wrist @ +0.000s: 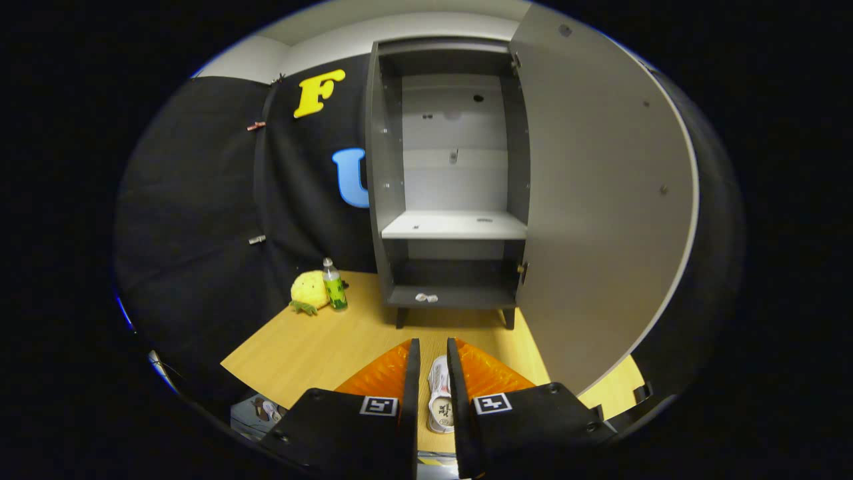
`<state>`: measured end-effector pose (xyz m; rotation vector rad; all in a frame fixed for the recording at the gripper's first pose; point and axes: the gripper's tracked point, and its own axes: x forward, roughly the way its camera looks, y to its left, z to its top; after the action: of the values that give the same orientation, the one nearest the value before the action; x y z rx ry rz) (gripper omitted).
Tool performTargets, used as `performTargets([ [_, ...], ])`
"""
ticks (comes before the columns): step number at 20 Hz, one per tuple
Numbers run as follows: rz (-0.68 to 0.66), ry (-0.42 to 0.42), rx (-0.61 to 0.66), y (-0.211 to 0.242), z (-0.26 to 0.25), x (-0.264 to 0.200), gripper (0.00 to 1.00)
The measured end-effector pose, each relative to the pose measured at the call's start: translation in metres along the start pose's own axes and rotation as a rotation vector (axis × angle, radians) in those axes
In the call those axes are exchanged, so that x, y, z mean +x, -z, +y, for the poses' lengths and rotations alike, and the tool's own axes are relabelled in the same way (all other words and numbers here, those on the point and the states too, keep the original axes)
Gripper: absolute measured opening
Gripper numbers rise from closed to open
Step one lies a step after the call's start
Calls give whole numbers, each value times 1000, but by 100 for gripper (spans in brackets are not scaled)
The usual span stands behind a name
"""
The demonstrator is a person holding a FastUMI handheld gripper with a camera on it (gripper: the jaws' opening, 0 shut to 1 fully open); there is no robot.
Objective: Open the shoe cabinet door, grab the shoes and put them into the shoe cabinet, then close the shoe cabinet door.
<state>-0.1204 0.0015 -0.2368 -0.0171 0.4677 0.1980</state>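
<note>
Standing wide open, the shoe cabinet door (600,200) leaves the shoe cabinet (453,173) and its bare middle shelf (453,227) ready for loading. On the desk (320,347) beside it sit a yellow plush toy (308,292) and a bottle (334,285), clear of the path. Narrowed, the tool (432,373) appears to pinch a white shoe (441,397) between its fingers, lined up on the opening.

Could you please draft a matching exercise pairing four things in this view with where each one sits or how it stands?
Things:
1. shoe
2. cabinet door
3. green bottle
4. yellow plush toy

Places or states:
A. swung wide open
B. between the jaws of the gripper
C. on the wooden floor, against the black cloth
D. upright beside the plush toy

Pairs: 1-B, 2-A, 3-D, 4-C
</note>
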Motion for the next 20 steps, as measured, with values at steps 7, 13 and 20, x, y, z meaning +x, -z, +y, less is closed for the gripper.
performTargets([
  [7,217,59,24,123,-3,73,27],
  [13,362,101,91,203,-14,111,27],
  [20,373,119,120,228,-16,153,27],
])
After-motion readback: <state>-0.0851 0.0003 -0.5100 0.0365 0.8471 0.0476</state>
